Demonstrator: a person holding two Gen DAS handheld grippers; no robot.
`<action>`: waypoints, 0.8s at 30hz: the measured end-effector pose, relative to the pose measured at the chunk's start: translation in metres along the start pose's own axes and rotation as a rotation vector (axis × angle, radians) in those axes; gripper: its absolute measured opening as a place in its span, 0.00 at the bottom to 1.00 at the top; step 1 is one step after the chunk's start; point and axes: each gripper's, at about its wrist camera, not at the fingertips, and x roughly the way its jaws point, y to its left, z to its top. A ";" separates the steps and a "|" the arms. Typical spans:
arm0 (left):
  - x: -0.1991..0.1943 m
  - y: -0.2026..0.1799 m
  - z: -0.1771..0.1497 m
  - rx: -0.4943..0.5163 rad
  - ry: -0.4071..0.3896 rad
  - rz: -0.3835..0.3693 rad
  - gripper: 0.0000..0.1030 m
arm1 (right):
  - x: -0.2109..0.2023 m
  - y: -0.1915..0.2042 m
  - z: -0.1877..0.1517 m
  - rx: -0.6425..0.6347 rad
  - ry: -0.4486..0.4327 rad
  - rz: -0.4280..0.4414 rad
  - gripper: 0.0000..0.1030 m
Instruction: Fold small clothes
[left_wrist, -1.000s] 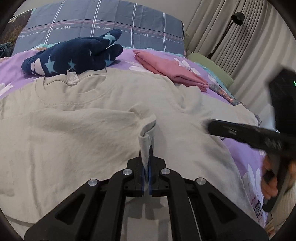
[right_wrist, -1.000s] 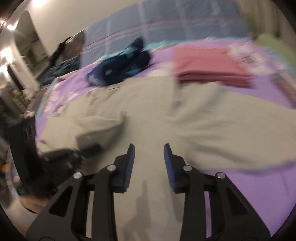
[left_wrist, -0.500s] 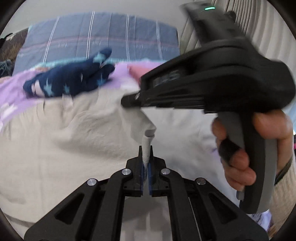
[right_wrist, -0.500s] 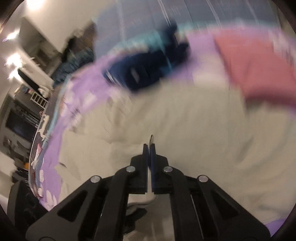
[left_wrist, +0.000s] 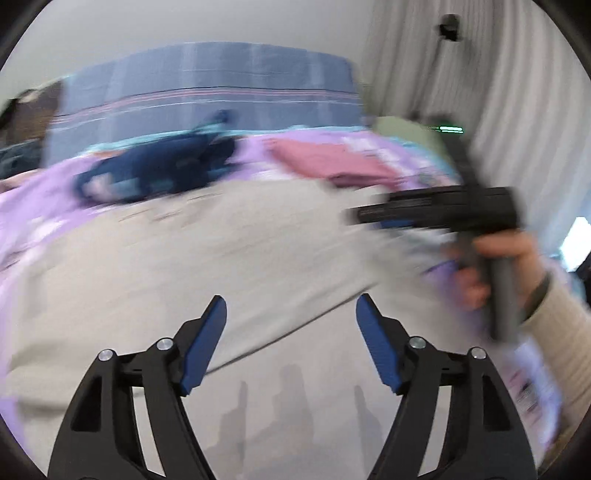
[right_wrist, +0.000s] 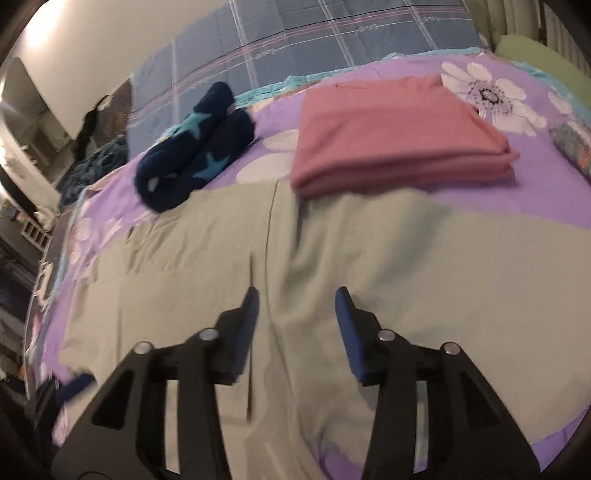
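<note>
Both claws gape wide and hold nothing, left gripper (left_wrist: 291, 314) and right gripper (right_wrist: 295, 299) over the beige shirt (right_wrist: 369, 258) spread on the purple bedsheet (right_wrist: 480, 192), its far edge just short of the pink folded garment (right_wrist: 388, 136) and navy star socks (right_wrist: 192, 147).

Beige shirt (right_wrist: 369, 258) — matt cloth; star-print socks (right_wrist: 192, 155) — fuzzy.

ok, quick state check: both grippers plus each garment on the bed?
Left gripper: open, holding nothing.
Right gripper: open, holding nothing.
Beige shirt: lying on the bed, partly folded, a crease running down it.
Pink garment: folded flat, beyond the shirt.
Star socks: paired in a bundle, left of the pink garment.
</note>
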 end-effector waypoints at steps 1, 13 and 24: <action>-0.012 0.023 -0.010 -0.031 0.001 0.058 0.72 | -0.005 0.004 -0.005 -0.039 -0.010 -0.002 0.54; -0.104 0.212 -0.081 -0.470 -0.039 0.306 0.73 | 0.015 0.047 -0.018 -0.127 0.104 -0.041 0.58; -0.056 0.226 -0.076 -0.410 0.019 0.133 0.61 | -0.016 0.049 -0.007 -0.120 -0.056 -0.316 0.00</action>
